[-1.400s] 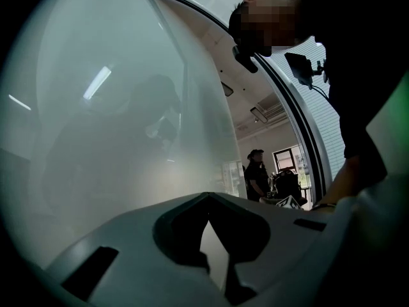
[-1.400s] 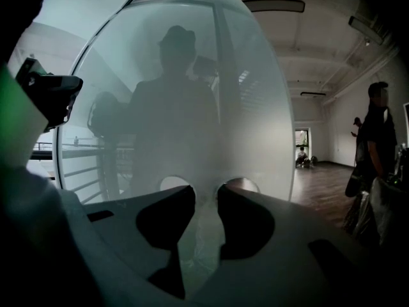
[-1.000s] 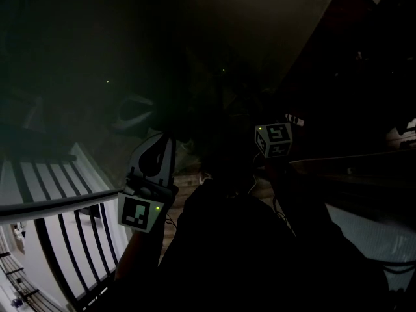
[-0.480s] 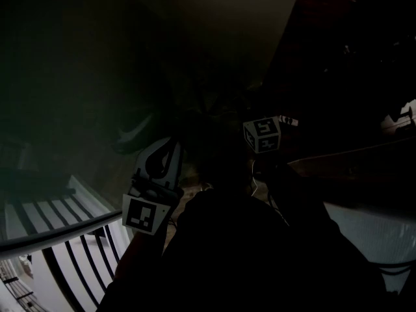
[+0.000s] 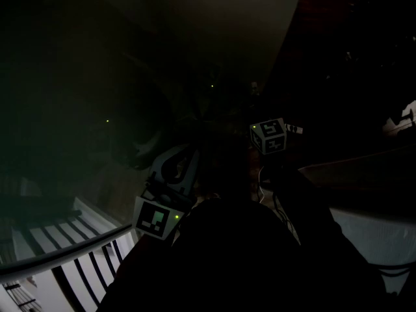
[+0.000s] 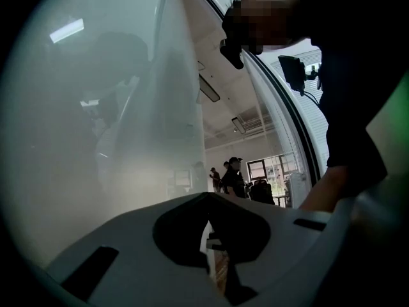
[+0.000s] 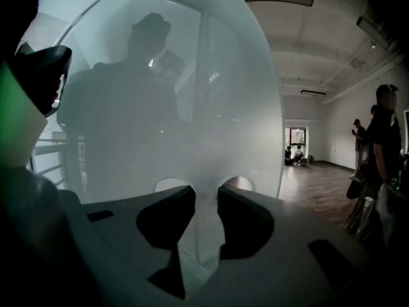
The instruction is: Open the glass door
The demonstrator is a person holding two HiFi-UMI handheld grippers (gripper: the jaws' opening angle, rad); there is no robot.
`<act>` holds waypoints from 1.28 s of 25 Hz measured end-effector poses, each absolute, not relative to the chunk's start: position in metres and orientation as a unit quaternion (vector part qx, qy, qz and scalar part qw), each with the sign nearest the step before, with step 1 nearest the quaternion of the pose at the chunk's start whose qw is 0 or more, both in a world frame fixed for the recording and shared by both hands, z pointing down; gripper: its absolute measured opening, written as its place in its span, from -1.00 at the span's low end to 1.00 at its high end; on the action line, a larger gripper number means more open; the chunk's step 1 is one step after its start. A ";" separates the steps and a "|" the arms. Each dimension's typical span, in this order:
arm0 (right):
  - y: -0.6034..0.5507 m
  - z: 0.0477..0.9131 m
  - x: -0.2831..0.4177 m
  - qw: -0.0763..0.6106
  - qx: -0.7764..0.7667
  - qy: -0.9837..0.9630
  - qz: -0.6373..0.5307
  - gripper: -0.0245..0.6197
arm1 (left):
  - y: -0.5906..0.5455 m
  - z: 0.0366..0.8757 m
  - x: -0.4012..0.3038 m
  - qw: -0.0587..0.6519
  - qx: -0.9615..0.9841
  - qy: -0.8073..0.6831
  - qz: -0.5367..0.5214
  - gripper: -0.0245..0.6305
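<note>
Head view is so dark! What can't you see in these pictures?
- Head view: darkness hides the glass door and nearly all but a railing.
- Right gripper view: the frosted glass shows only blurry shadows.
- Left gripper view: the left gripper covers the door's lower part.
- Right gripper view: distant people are too small.

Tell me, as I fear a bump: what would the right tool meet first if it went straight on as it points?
Probably the frosted glass door, filling the view beyond the open jaws of the right tool; nothing shows in between, but depth is unclear.
</note>
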State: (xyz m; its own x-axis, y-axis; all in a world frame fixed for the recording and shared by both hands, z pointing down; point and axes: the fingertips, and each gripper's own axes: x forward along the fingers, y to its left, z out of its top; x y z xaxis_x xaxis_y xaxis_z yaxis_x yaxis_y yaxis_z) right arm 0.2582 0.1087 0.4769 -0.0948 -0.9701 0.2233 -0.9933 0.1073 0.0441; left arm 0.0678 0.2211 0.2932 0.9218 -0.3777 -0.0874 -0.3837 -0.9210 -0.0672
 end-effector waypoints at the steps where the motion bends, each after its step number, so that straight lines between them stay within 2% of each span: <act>1: 0.103 0.477 0.254 0.101 0.665 -0.737 0.059 -0.61 | 0.217 0.294 0.065 0.039 -0.980 0.191 0.037 -0.91; 15: 0.023 0.483 0.235 0.103 0.674 -0.730 0.055 -0.63 | 0.175 0.309 0.050 0.013 -0.986 0.158 0.042 -0.91; 24: -0.013 0.491 0.217 0.104 0.658 -0.744 0.055 -0.63 | 0.150 0.323 0.024 0.000 -0.981 0.188 0.042 -0.91; 32: -0.046 0.496 0.210 0.104 0.637 -0.762 0.051 -0.63 | 0.124 0.331 0.033 -0.001 -0.978 0.205 0.040 -0.91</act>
State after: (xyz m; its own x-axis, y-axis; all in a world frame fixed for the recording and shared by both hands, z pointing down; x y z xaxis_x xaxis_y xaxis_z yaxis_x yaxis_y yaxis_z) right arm 0.2103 -0.0458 0.4961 -0.1663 -0.9606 0.2229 -0.9816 0.1827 0.0552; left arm 0.0328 0.1236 0.3308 0.9131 -0.4003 -0.0781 -0.4001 -0.9163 0.0185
